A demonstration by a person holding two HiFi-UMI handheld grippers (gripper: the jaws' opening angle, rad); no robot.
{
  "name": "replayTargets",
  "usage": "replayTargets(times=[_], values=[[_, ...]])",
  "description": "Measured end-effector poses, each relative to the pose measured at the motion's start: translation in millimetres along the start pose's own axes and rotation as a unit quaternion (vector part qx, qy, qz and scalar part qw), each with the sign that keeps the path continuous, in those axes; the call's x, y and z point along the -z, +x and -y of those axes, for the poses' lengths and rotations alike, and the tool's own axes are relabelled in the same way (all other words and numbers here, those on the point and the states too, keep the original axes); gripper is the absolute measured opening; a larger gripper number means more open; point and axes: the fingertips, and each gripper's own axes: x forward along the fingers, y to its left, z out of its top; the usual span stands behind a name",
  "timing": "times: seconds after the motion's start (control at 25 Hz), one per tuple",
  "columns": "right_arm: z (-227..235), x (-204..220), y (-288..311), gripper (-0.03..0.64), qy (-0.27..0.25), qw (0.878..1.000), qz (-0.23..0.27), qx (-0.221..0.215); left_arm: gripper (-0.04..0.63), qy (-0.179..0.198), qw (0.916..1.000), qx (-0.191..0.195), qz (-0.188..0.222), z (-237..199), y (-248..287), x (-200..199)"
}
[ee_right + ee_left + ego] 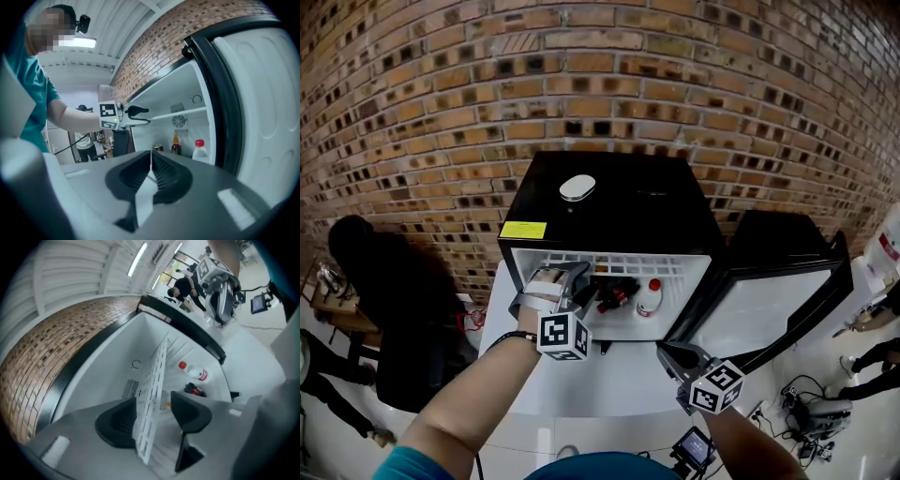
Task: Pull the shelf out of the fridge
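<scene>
Closest in, the right gripper (673, 354) hangs above the white table (581, 398) with its jaws pressed together on nothing, just beside the open fridge door (769, 309). Ahead, the left gripper (574, 279) stands spread around the front edge of the white wire shelf (623, 265), toward its left end. It is not pinching the shelf (one pad looks close to the wire, the other clear). The shelf sits level, high inside the black mini-fridge (609, 202), above a red-capped white bottle (649, 298) and dark bottles (614, 295). A pull begun before the jaws close would likely slip off the thin wire. A grip this far off-centre could skew the shelf and jam it, or tip its freed end onto the bottles while the other gripper is idle.
</scene>
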Motion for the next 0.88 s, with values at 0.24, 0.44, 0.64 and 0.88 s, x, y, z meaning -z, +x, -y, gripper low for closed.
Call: replayTargets(times=[0.24, 0.44, 0.64, 0.88], values=[[5, 7, 9, 0.011, 0.004, 1.0, -0.009, -0.004, 0.241, 0.055, 0.9931, 0.013, -0.102, -1, 38, 38], [11, 14, 4, 0.011, 0.009, 1.0, -0.015, 0.003, 0.242, 0.092, 0.9846, 0.015, -0.148, -5, 67, 59], [18, 17, -9, 0.011, 0.016, 1.0, -0.019, 0.019, 0.209, 0.113, 0.9787, 0.016, -0.17, -5, 82, 67], [23, 21, -21, 0.011, 0.019, 0.999, -0.024, 0.031, 0.139, 0.159, 0.9756, -0.021, -0.15, -8, 79, 60]])
